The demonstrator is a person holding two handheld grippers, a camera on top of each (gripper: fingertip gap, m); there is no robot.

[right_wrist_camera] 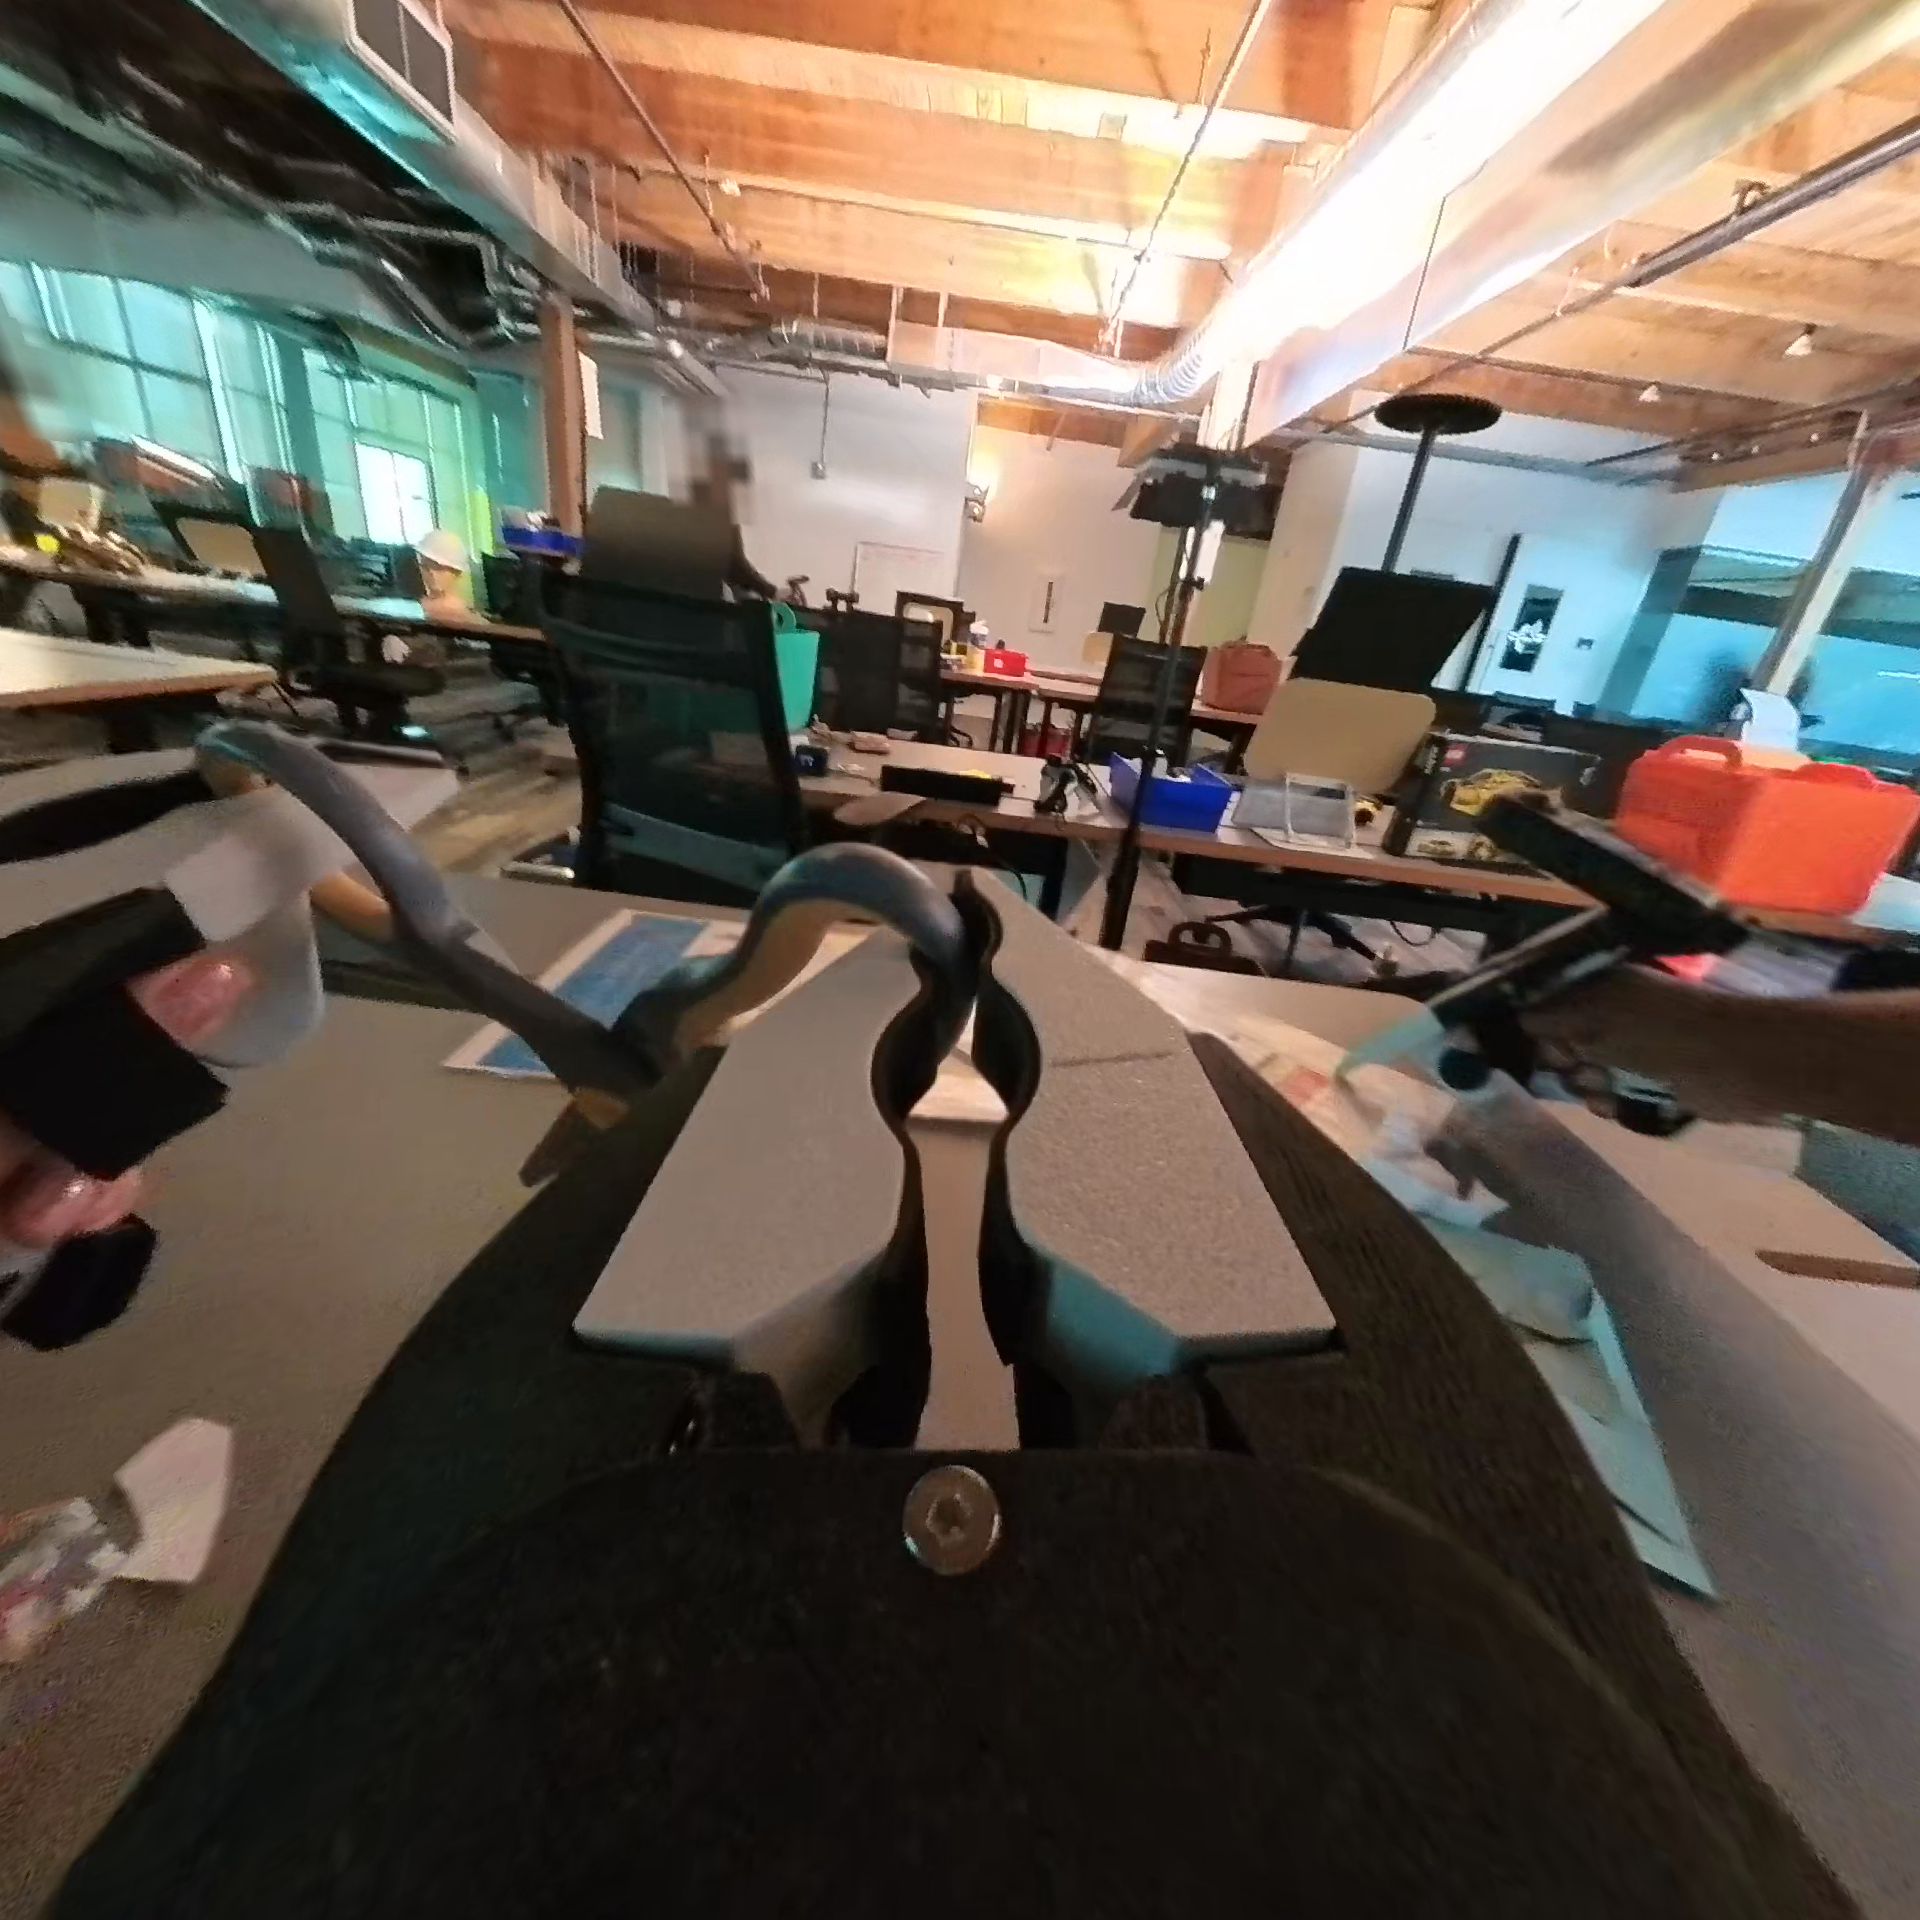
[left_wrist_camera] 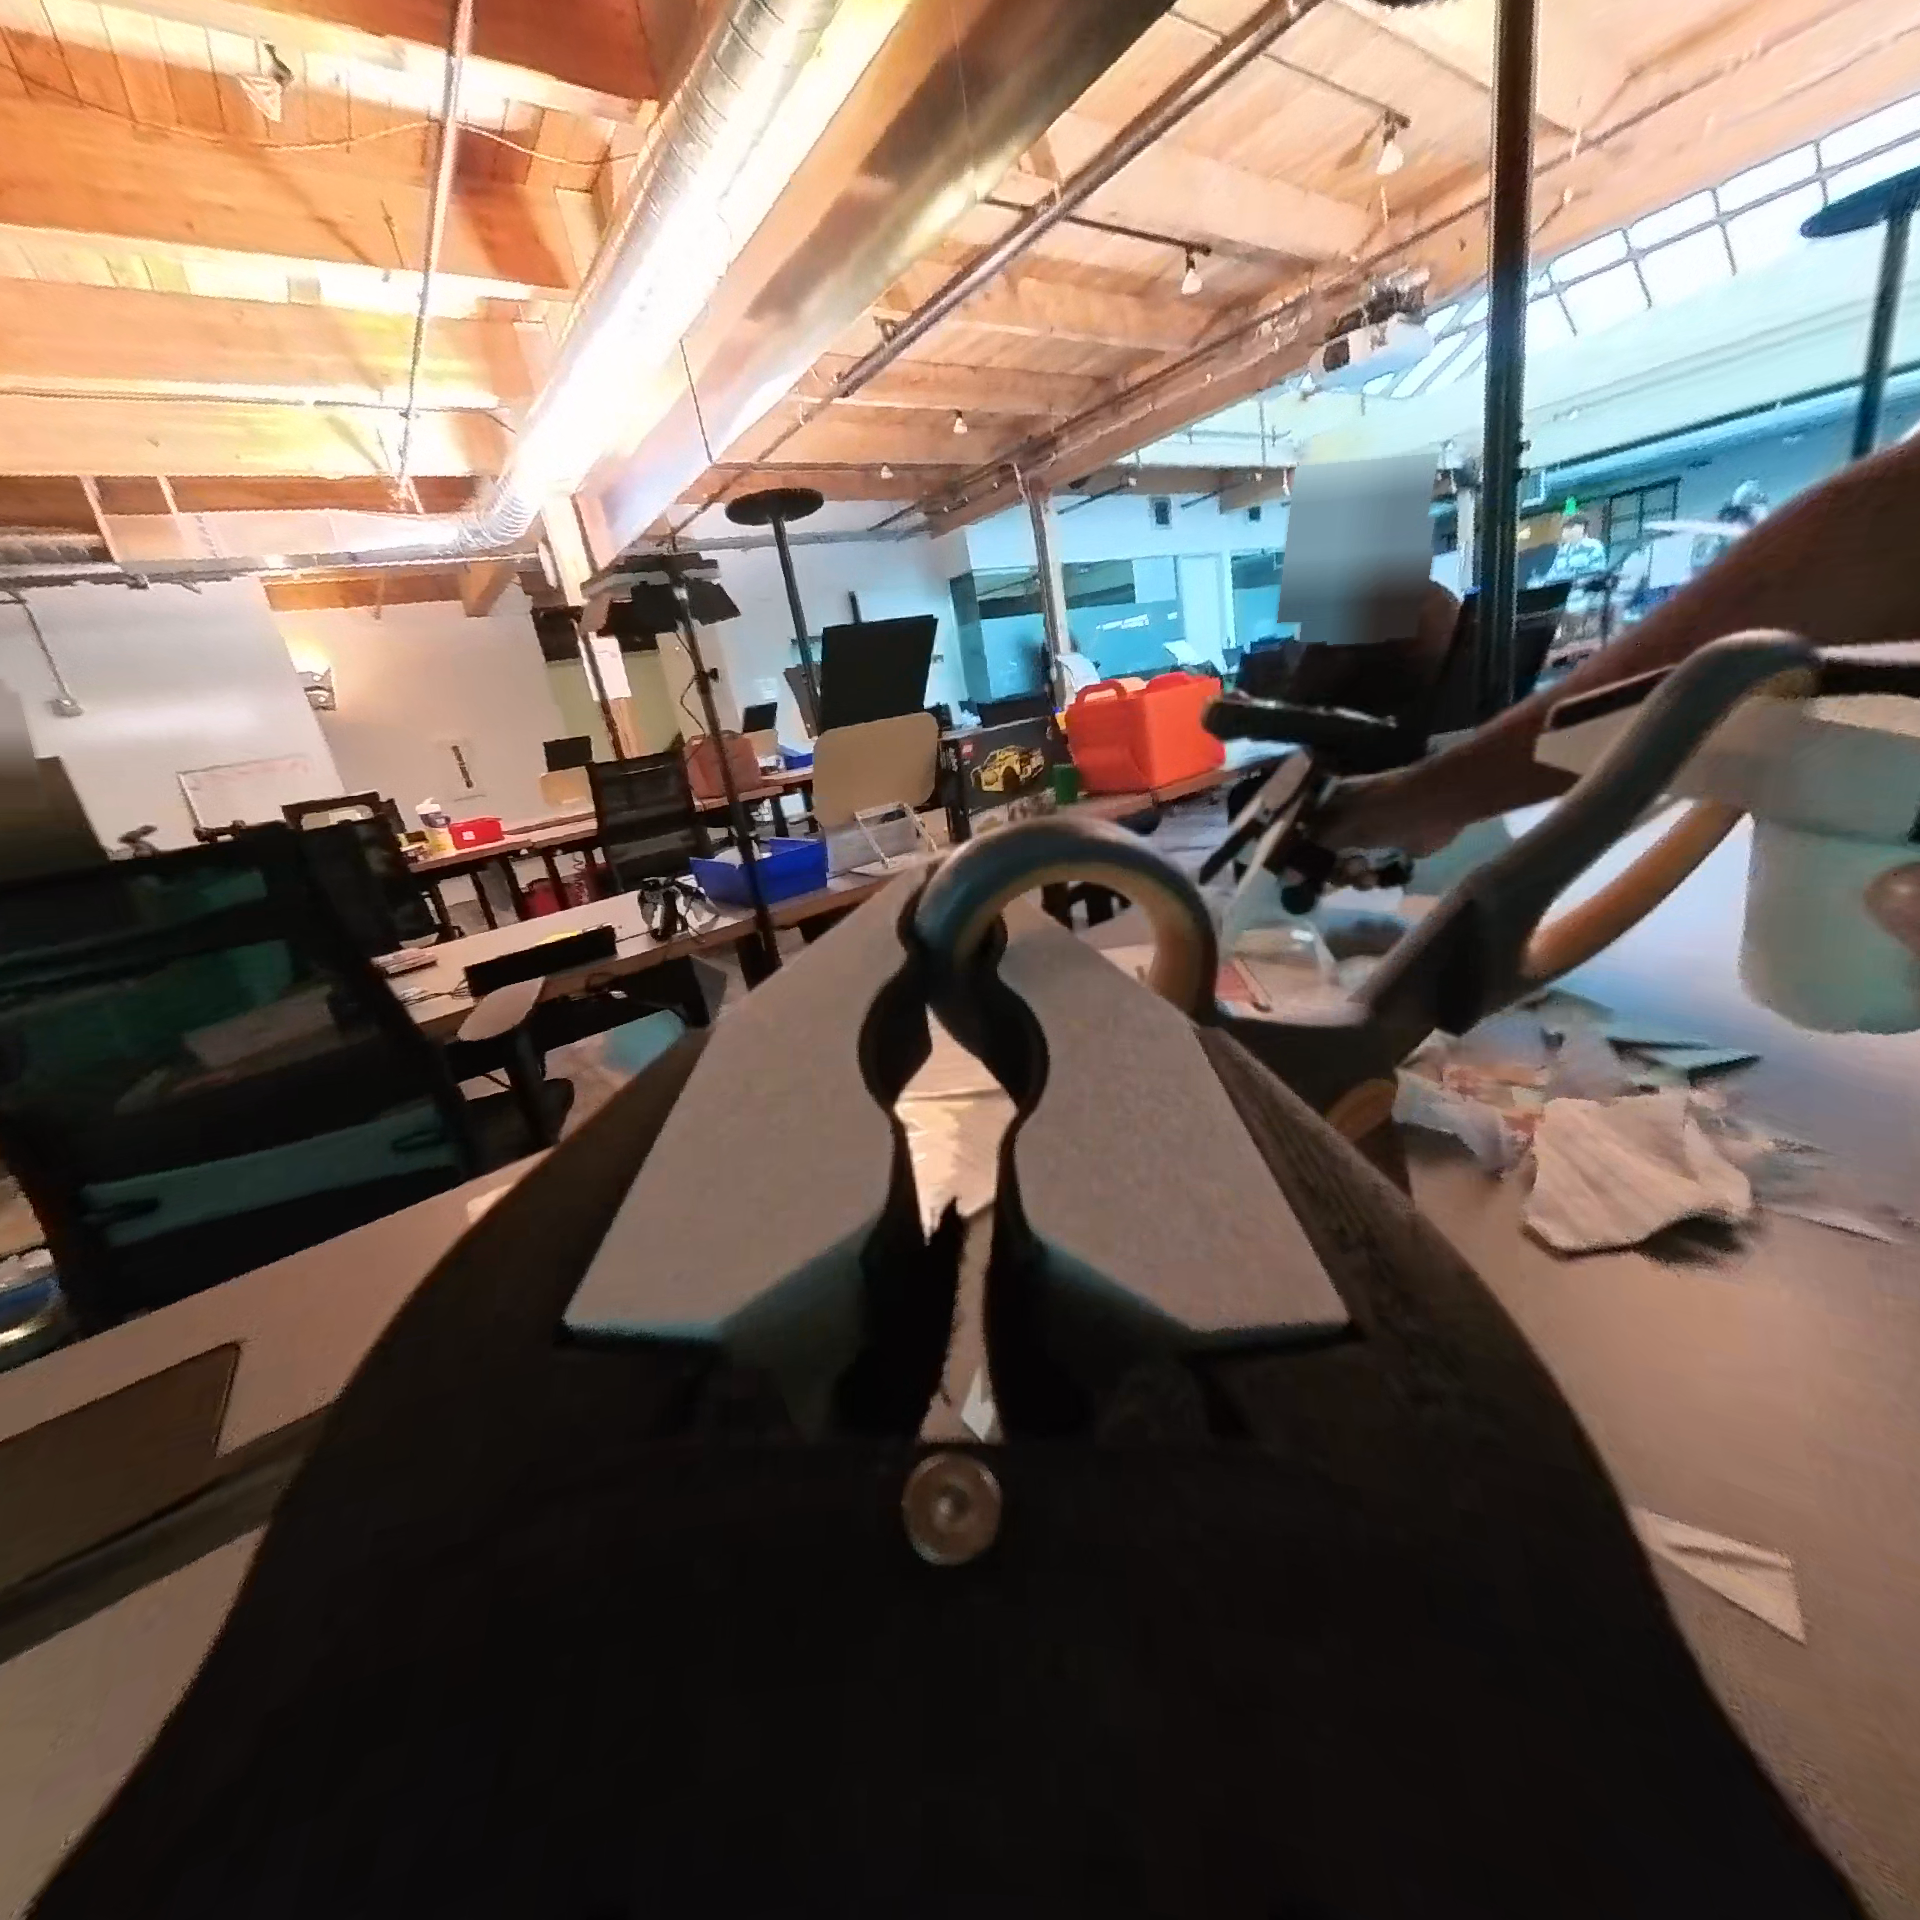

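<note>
Paper scraps (left_wrist_camera: 1621, 1174) litter the table (right_wrist_camera: 312, 1195). Left gripper (left_wrist_camera: 961, 961) and right gripper (right_wrist_camera: 961, 935) each pinch a scissors loop (left_wrist_camera: 1070, 862), tips closed.

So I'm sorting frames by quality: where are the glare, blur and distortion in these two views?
Left wrist view: the ceiling duct is blown out by glare, the paper scraps are smeared, and straight beams bow. Right wrist view: the duct glares, the windows streak with motion blur, and the hand at the left edge is soft.
</note>
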